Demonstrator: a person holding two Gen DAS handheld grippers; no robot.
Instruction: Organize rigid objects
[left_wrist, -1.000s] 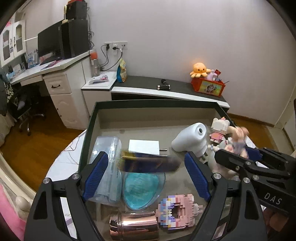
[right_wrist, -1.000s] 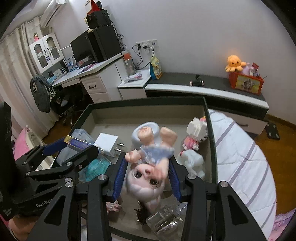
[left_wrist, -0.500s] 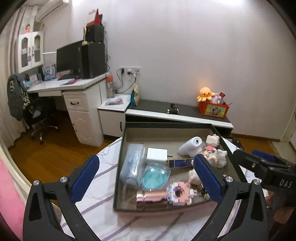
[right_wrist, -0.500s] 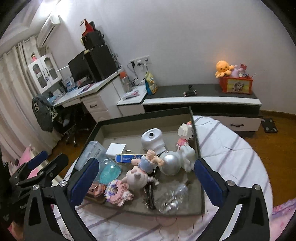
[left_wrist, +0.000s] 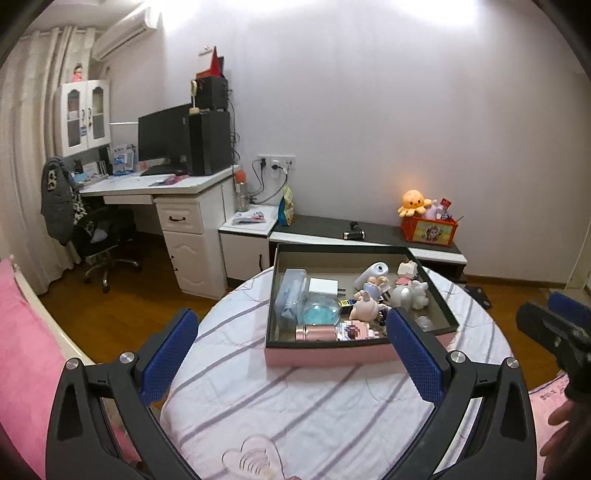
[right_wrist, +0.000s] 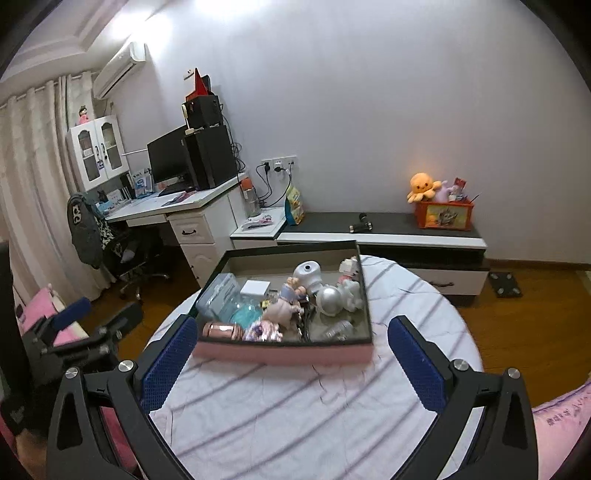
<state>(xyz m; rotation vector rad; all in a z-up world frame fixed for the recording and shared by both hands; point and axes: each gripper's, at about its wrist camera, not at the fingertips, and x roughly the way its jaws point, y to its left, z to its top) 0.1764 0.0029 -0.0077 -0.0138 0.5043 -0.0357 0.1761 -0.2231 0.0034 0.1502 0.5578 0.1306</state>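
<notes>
From the left wrist, the left gripper (left_wrist: 291, 354) hangs with its jaws wide apart and nothing between them; the box (left_wrist: 325, 354) of toys sits ahead on the striped table (left_wrist: 295, 413), the doll (left_wrist: 364, 304) lying inside. From the right wrist, the right gripper (right_wrist: 291, 360) is likewise spread wide and empty, the box (right_wrist: 284, 352) just beyond its fingertips, the doll (right_wrist: 282, 306) in its middle.

No text, label or brand is legible anywhere in either view.
</notes>
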